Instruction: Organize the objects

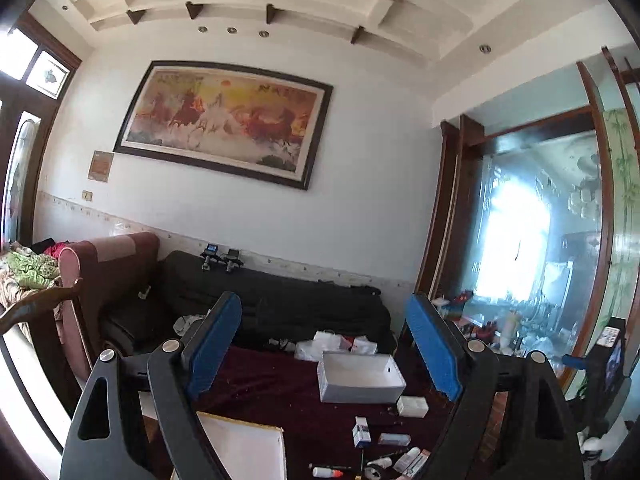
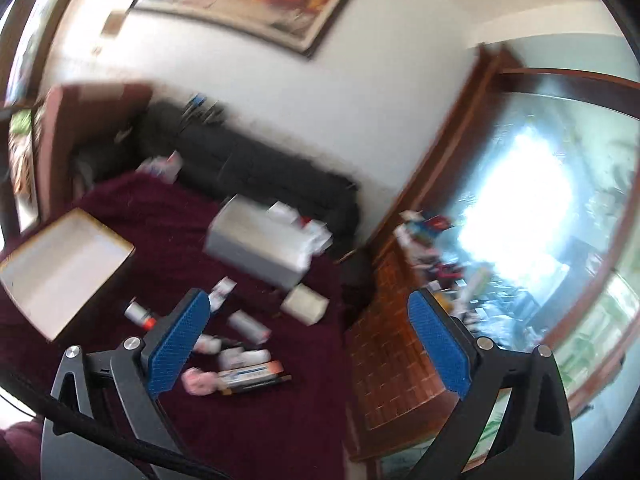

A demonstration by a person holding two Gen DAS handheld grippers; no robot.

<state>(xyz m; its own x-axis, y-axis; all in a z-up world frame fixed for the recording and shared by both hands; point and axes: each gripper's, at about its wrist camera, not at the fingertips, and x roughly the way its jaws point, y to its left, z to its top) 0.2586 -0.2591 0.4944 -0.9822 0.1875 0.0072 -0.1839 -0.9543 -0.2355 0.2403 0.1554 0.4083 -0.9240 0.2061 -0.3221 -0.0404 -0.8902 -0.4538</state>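
Daylight glare blows out the glass partition [image 1: 516, 236] at right; right wrist view smeared with blur, fisheye edges bending dark

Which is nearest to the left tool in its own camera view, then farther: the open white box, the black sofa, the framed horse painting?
1. Open white box, on the maroon cloth just ahead.
2. Black sofa, behind the box.
3. Framed horse painting, high on the wall.

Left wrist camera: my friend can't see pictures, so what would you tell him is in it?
An open, empty left gripper with blue pads points across a dark red cloth toward an open white box. Small boxes and tubes lie scattered nearby; a black sofa and a horse painting sit behind.
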